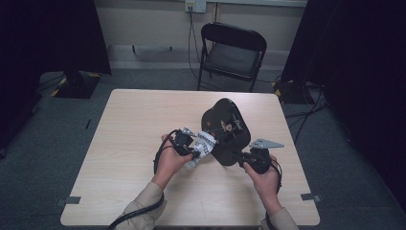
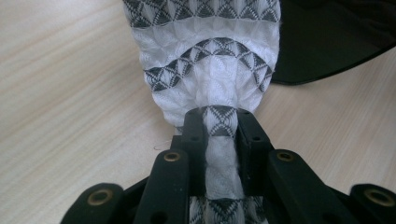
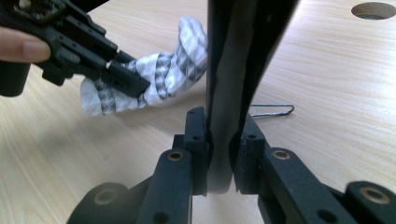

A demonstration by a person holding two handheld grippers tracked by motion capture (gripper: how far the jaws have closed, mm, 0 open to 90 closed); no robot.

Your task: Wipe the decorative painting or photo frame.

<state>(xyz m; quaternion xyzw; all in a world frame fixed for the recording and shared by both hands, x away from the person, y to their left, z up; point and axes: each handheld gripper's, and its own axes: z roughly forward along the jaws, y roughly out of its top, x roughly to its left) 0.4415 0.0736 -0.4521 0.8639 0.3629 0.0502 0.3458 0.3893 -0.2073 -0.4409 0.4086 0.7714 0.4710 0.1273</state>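
White patterned cloth (image 2: pixel 205 84) is clamped in the left gripper (image 1: pixel 194 152); right gripper (image 1: pixel 238 155) pinches the black pan's handle (image 3: pixel 229 93). Thin grip there, so wiping pressure could twist it loose.

White cloth (image 2: pixel 210 56) with grey triangle bands, black, perhaps glossy object (image 3: pixel 243 60), pale wood-grain table (image 1: pixel 139 124)

Pale wood-grain worktop (image 1: pixel 143 124) on grey carpet, bearing a black clothes hanger (image 1: pixel 225 130), a white cloth with grey triangle bands (image 1: pixel 203 146) touching its surface, near a round hole (image 3: pixel 372 10).
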